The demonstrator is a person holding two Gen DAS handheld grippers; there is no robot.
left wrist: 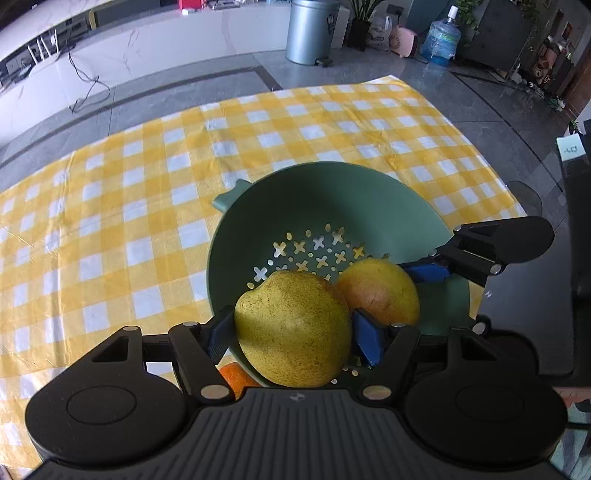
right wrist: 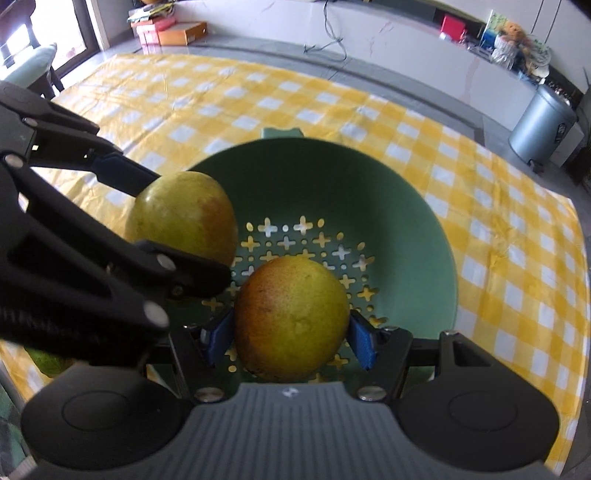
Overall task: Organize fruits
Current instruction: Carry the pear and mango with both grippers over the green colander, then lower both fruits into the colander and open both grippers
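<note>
While both tongs hang over a green colander (left wrist: 388,195) on a yellow-and-white checked cloth (left wrist: 110,221), each is clamped on one pear. The left tongs (left wrist: 291,332) grip a speckled yellow pear (left wrist: 291,328) between blue pads, low at the colander's near rim. The right tongs (right wrist: 291,332) hold a pear with a red blush (right wrist: 291,317) above the cross-shaped holes in the colander's floor. Two pears are held in all, and neither can be seen resting on the colander.

Only the left wrist view catches one orange fruit (left wrist: 236,376), partly hidden under the speckled pear near the cloth's near edge; whether it lies inside or outside the rim cannot be told. The same view shows one grey bin (left wrist: 310,29) and one blue water bottle (left wrist: 441,37) on the floor beyond the cloth's far edge.

Only the right wrist view shows a sliver of one green fruit (right wrist: 48,360) behind the left tongs at the cloth's near left corner, and orange boxes (right wrist: 177,33) past the far edge. Each camera sees the other tongs reaching in from the side.
</note>
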